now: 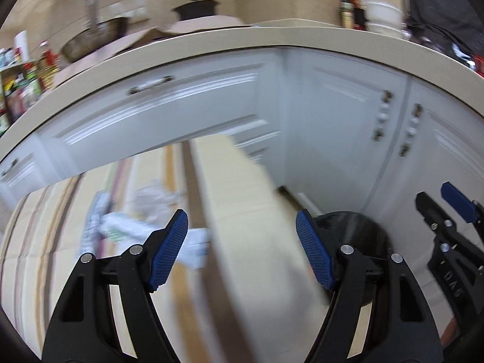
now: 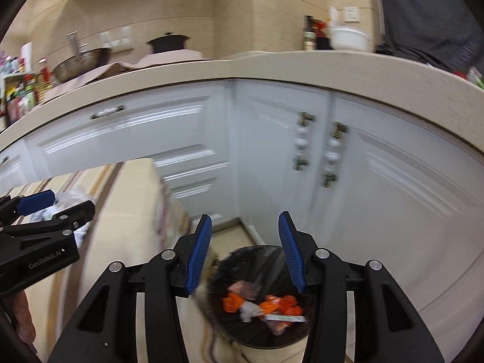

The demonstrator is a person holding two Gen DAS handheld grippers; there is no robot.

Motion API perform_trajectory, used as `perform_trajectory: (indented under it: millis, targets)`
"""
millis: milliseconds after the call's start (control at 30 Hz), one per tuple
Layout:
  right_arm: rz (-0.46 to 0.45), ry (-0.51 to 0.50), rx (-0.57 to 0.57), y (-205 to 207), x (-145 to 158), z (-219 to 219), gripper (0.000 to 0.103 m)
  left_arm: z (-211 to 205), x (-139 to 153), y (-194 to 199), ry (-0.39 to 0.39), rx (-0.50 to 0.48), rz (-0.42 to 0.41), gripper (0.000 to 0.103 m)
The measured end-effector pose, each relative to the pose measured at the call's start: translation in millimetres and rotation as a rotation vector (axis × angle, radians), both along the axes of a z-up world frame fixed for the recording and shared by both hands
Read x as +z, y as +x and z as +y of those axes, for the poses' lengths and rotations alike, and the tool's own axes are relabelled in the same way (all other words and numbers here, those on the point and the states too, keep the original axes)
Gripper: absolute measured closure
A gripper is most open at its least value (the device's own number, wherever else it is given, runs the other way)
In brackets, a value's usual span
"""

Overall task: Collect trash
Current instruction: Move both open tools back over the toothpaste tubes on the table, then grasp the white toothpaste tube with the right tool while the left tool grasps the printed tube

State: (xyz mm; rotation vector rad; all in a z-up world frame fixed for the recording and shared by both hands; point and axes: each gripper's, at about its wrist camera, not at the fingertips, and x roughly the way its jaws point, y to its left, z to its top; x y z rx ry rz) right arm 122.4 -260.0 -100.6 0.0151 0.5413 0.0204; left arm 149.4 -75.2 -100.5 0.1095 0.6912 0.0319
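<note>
Your left gripper (image 1: 242,249) stands wide, its blue pads (image 1: 169,251) well apart with nothing pressed between them; through the gap you see only the pale edge of the striped table (image 1: 242,211). The remaining trash, a blurred heap of white crumpled wrappers (image 1: 136,227), lies on the striped tabletop ahead and to the left of that gripper, partly behind its left pad but not in its grip. Your right gripper (image 2: 245,251) is parted more narrowly and is likewise empty, no scrap touching either pad. It hangs above the black trash bin (image 2: 242,254), which stands on the floor in the corner between the table's end and the white cabinets (image 2: 378,181). Inside the bin, below and between that gripper's fingers, lie orange wrappers (image 2: 272,302), a white crumpled piece (image 2: 249,310) and some pinkish scraps. From the right wrist view, your left gripper shows at the left edge, over the table and just beside the white litter there. Both views are smeared, so finer details of the wrappers cannot be told.
</note>
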Motion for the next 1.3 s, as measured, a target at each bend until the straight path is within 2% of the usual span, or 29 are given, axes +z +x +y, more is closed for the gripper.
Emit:
perform_trajectory:
  millis: [367,500,800,867,1000,1067,1167,1200,1300]
  targets:
    - [0.011,-0.014,0.199,4,-1,95,0.057,134,-19,-18,0.060,0.275,0.045,0.031]
    - [0.026,-0.025,0.252,6,-3,124,0.057,167,-29,-14,0.056,0.333,0.070,0.031]
    - [0.059,-0.047,0.334,15,-5,164,0.057,191,-47,6,0.045,0.327,0.134,0.026]
    - [0.059,-0.050,0.343,16,-5,170,0.052,194,-51,10,0.032,0.318,0.144,0.026]
    - [0.069,-0.059,0.362,20,-5,177,0.050,194,-56,16,0.013,0.293,0.161,0.027]
    - [0.076,-0.062,0.368,22,-7,180,0.048,194,-58,18,0.002,0.284,0.173,0.034]
    - [0.089,-0.056,0.376,25,-9,181,0.046,197,-61,19,-0.020,0.279,0.187,0.052]
    - [0.094,-0.053,0.379,26,-9,182,0.046,198,-62,19,-0.028,0.277,0.193,0.063]
    - [0.103,-0.053,0.386,29,-11,184,0.045,201,-63,19,-0.046,0.276,0.198,0.064]
